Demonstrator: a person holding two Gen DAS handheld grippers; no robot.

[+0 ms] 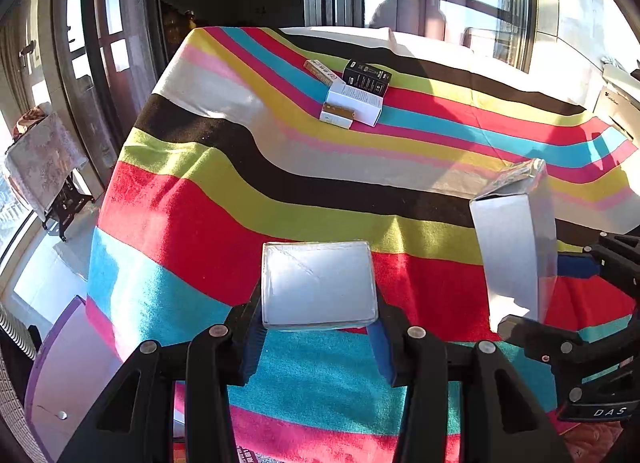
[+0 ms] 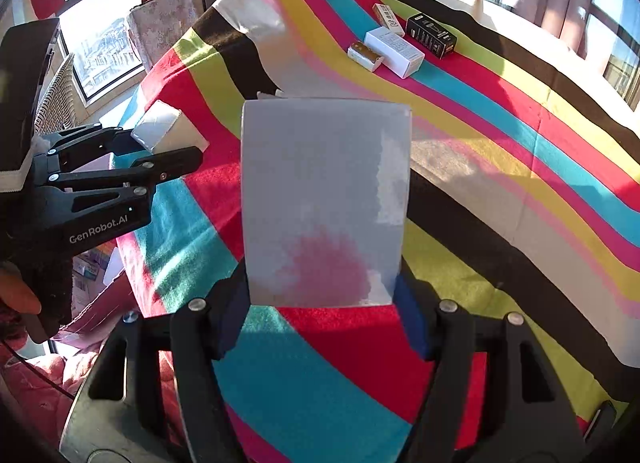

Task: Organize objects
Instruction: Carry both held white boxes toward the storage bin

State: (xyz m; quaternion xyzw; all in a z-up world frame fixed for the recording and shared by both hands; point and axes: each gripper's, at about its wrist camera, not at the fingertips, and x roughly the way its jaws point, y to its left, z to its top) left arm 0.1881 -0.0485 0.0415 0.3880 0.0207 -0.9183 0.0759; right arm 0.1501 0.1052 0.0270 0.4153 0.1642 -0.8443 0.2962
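Both wrist views look steeply down, close — sharing the striped cloth [image 1: 280,191] (far boxes [image 2: 400,43] too).
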